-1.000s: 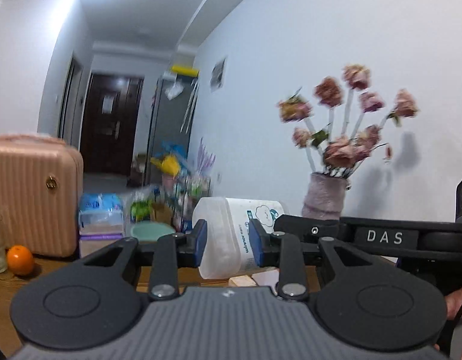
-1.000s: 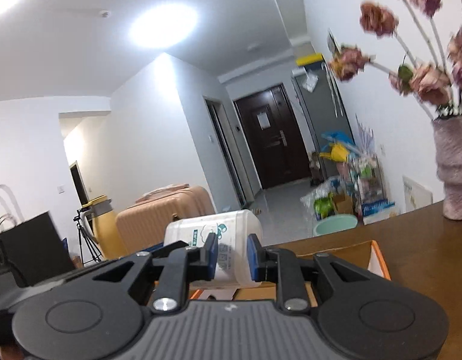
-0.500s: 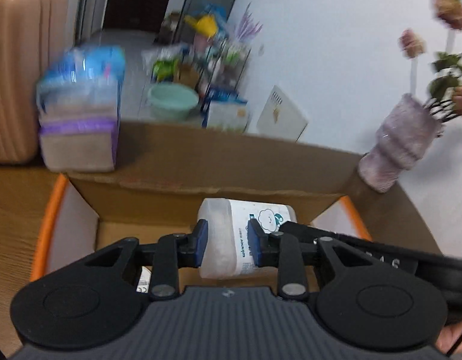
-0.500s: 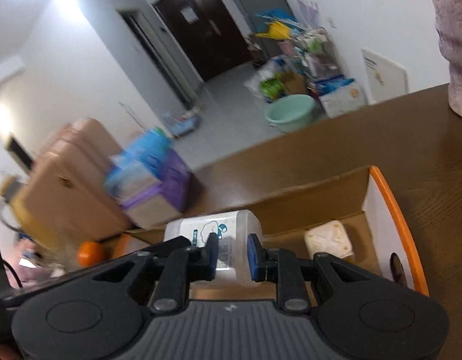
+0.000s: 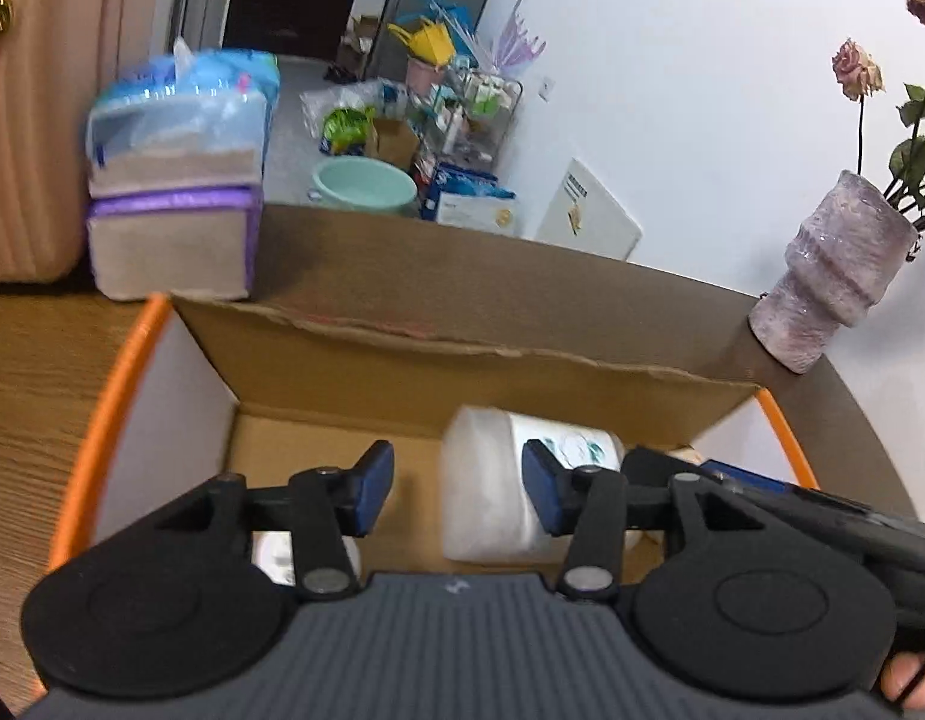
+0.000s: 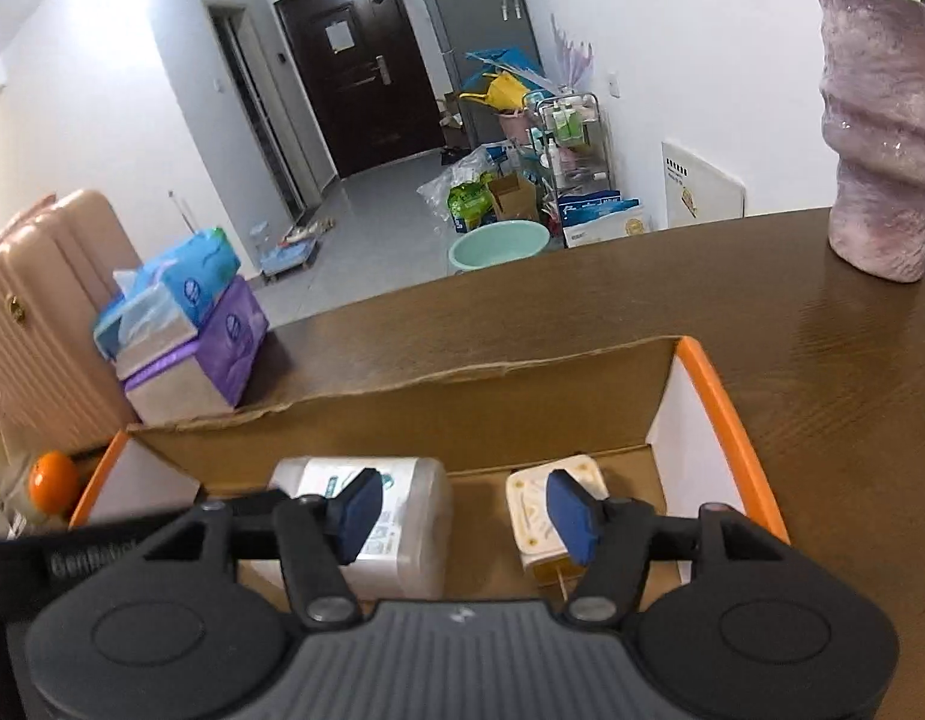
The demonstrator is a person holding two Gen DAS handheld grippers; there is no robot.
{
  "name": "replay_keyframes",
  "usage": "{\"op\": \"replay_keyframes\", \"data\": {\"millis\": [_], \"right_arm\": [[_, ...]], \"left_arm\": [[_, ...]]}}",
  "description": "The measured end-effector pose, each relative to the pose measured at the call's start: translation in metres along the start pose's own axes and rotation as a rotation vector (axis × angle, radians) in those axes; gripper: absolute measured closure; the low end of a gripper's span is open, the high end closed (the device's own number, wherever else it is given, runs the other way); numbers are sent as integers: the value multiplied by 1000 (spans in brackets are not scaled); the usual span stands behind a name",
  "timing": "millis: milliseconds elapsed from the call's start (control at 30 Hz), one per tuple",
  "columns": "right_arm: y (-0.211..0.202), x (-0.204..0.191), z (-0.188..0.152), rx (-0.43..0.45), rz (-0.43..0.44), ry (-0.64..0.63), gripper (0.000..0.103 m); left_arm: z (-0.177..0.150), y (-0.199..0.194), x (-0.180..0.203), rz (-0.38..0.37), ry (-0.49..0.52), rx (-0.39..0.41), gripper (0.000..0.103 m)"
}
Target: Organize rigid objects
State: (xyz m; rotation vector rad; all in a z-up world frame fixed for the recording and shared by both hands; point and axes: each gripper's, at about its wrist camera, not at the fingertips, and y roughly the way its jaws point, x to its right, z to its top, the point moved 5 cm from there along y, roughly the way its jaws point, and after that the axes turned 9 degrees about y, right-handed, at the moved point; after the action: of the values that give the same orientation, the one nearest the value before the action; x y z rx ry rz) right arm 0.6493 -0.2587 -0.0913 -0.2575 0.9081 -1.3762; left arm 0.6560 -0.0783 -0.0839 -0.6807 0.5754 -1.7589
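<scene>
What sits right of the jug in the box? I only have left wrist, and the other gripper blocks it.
Observer: A small cream box lies beside the white jug, apart from it, inside the cardboard box.
Operator: Right side let go?
Observer: Yes. The right gripper is open, its jaws have just been opening; the jug's end sits between them, unpressed.
Operator: Anything left of the box?
Observer: An orange, just outside its left wall.

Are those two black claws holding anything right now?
No. The left gripper and right gripper have just been opening; the white plastic jar lies released in the orange-edged cardboard box.
</scene>
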Motion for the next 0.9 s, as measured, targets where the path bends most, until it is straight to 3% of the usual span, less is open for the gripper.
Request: {"op": "replay_keyframes", "data": {"millis": [67,200,267,333,367,433,500,567,733,900], "right_arm": [[-4,-1,-3,4,1,-14,43],[-25,-14,0,50,-21,-100,41],[-46,-21,5,74,-34,-136,26],[-75,-27,7,114,-44,-175,19],[-90,-28,7,141,-60,-196,19],[-123,-30,5,212,-109,-237,18],[-159,-28,-4,286,-131,-263,16],[-196,-22,-20,381,-97,-248,15],[-264,-9,-75,578,-43,-222,13],[-298,-8,-117,645,-19,-181,13]], "left_arm": [[2,-9,5,46,32,23,51],[10,-53,19,77,103,97,33],[14,-87,26,114,160,162,26],[13,-120,31,160,201,229,24],[10,-141,32,193,207,288,21],[0,-176,33,229,210,413,6],[-18,-213,30,259,202,563,4],[-40,-242,34,282,231,646,1],[-85,-286,38,272,229,698,0],[-120,-314,41,259,218,697,0]]}}
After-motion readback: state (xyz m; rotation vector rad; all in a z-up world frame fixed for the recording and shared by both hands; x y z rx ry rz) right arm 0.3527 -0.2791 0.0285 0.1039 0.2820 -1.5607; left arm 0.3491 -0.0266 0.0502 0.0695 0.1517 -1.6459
